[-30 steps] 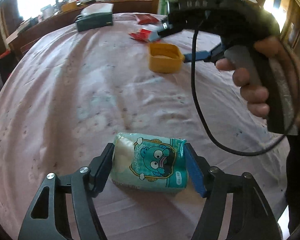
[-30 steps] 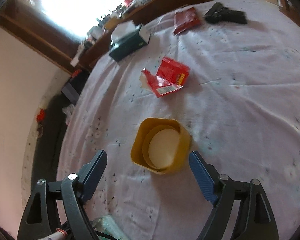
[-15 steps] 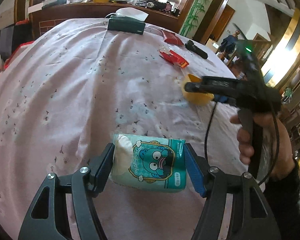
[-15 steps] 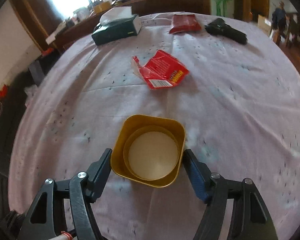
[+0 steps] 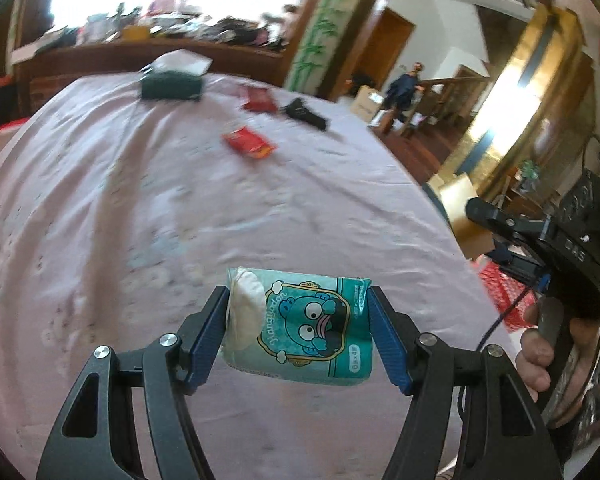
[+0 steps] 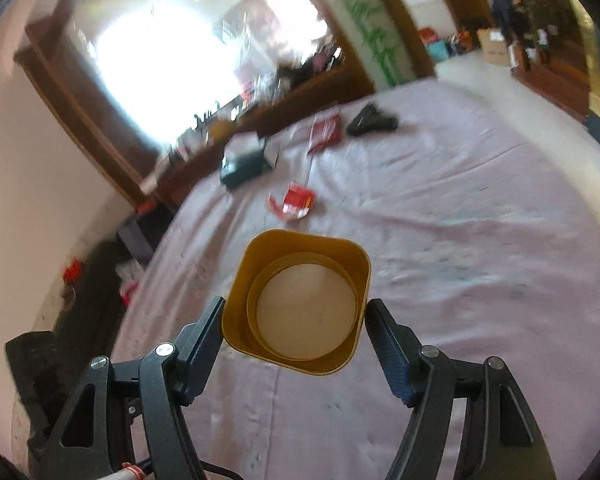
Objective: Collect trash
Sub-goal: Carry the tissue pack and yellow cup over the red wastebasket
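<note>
Left tongs (image 5: 298,330): closed on a teal tissue pack (image 5: 300,328), one blue pad pressed to each short end. The pack carries a cartoon face and shows white tissue bulging at its left end. It is held clear of the pink cloth (image 5: 140,216) that covers the surface.

Right tongs (image 6: 294,322): closed on a yellow cup (image 6: 296,300), pads against its two opposite walls. The cup is square-mouthed with rounded corners; a pale round disc shows inside it. It too appears lifted above the cloth (image 6: 460,240), though blur makes the gap hard to judge.

In the left view the right tool (image 5: 560,248) appears at the right edge, gripped by a hand (image 5: 540,344), with a black cable hanging from it.

Items lying on the cloth, far side:
- a red wrapper (image 5: 250,144), torn, nearest the middle, seen also from the right (image 6: 294,204);
- a second red packet (image 5: 260,99), farther back (image 6: 325,132);
- a black object (image 5: 305,114) just beside that packet (image 6: 372,120), its kind unclear;
- a dark green tissue box (image 5: 172,80) with white tissue on top, near the far edge (image 6: 246,160).

Both wrappers lie well apart from either pair of tongs. Behind the surface stands a wooden sideboard (image 5: 148,54) crowded with small things, under a bright window.
</note>
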Demonstrator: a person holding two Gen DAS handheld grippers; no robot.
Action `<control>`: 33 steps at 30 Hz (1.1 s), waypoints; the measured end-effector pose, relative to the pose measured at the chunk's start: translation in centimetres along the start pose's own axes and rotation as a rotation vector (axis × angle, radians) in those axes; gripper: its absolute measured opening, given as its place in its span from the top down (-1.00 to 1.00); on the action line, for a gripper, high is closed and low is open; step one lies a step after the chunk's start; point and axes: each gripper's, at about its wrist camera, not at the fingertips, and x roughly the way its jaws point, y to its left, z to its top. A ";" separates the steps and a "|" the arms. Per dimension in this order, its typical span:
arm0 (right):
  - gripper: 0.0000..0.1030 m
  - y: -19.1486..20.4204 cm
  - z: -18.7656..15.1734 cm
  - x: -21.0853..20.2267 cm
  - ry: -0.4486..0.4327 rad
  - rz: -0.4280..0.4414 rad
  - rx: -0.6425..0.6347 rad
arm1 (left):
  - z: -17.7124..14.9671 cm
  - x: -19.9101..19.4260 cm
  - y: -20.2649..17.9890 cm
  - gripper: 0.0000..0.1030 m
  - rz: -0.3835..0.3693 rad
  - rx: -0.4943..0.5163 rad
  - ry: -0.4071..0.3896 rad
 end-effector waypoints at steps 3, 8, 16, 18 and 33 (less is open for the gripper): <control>-0.45 -1.4 0.1 -4.5 -0.082 -0.003 0.020 | 0.2 -0.2 -4.0 -0.30 -0.049 0.053 -0.010; -0.45 -4.4 0.2 -11.6 -0.211 -0.019 0.044 | 0.2 0.3 -10.3 -0.30 -0.115 0.138 -0.017; -0.45 -10.0 -1.2 -18.7 -0.297 -0.047 0.090 | -0.1 2.3 -18.7 -0.30 -0.208 0.242 0.009; -0.45 -11.2 -1.6 -19.8 -0.310 -0.054 0.104 | -0.2 3.0 -20.7 -0.30 -0.235 0.266 0.022; -0.46 -22.6 -4.4 -28.7 -0.398 -0.181 0.261 | 0.3 9.2 -32.6 -0.30 -0.347 0.369 0.116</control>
